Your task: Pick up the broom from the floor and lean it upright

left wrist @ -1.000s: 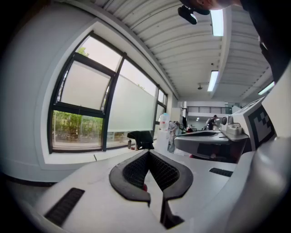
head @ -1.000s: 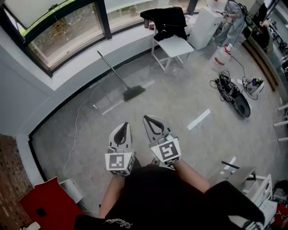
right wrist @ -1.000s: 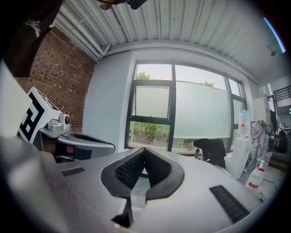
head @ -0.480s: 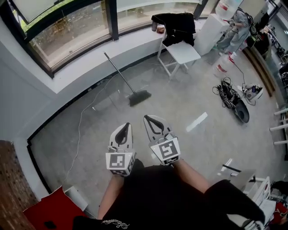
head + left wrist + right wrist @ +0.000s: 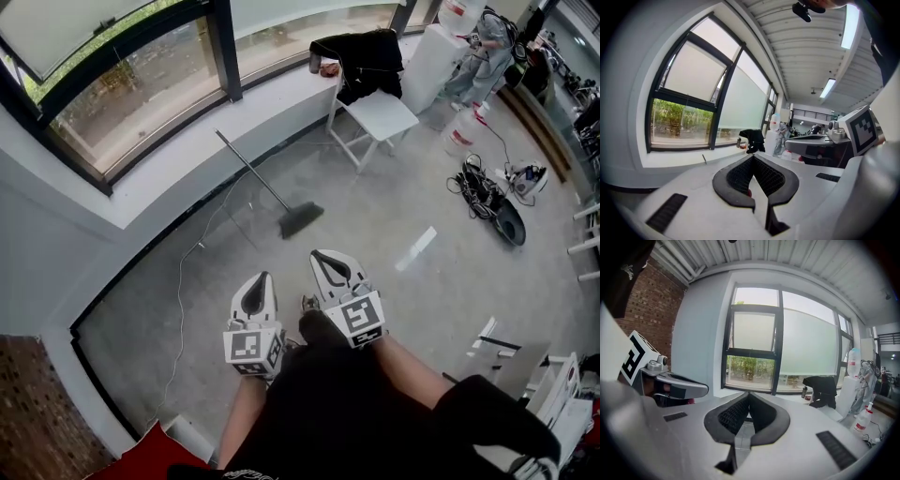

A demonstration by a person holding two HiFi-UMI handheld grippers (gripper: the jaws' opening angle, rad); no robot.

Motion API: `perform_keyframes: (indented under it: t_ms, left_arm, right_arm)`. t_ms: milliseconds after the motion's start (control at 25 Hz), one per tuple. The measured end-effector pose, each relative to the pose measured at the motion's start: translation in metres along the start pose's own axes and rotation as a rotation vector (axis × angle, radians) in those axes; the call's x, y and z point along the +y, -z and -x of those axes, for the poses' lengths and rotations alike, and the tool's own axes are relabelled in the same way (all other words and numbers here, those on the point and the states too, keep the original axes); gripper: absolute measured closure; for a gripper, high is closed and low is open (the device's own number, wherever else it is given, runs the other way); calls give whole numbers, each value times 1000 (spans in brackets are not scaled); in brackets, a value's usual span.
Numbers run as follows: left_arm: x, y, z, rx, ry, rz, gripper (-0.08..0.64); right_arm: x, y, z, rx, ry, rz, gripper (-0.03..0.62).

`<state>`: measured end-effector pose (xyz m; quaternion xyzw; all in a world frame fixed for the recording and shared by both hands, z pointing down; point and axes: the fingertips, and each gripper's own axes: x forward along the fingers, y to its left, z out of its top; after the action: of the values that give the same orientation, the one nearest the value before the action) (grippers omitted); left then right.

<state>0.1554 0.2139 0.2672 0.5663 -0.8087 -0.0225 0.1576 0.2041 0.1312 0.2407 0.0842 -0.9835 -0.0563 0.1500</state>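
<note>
Head view: left gripper (image 5: pixel 262 278) and right gripper (image 5: pixel 320 255) were held side by side low in the frame, over grey floor (image 5: pixel 375 234), both pointing towards the window wall. The broom (image 5: pixel 268 187) lay well ahead of them and untouched: dark head down on the floor, and the thin handle slanting up and left to the edge of the sill (image 5: pixel 178 159). Contact between the handle end and the ledge could not be judged. A white chair (image 5: pixel 380 111) stood to the right of the broom with a black jacket (image 5: pixel 361 52) draped over its back, and a tangle of cables (image 5: pixel 478 183) lay further right. Left gripper view: the jaws were clenched, black pads meeting at the tip and nothing gripped between them. Beyond them were the window (image 5: pixel 684 117), the jacket on the chair, and a short thin stick rising above the sill, likely the broom's handle end. Right gripper view: the jaws were likewise pressed together and empty. The left gripper showed at the left edge before a brick wall (image 5: pixel 651 310), with the window straight ahead and the jacket to the right.
</note>
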Motion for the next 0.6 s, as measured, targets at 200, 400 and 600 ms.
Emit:
perform_keyframes:
  t_ms: [200,400,600]
  left_arm:
    - [37,1,-36,45,-3,-12,555]
    - [72,-8,-83,89,-9,-42,555]
    - [102,-19,-139,148,-17,-37,555]
  right_arm:
    - [-17,6,-51,21,-7,-17,584]
    - [-42,12,-115,42,-44,-33,584]
    - [-76,7,-177,65,-77,-38,584]
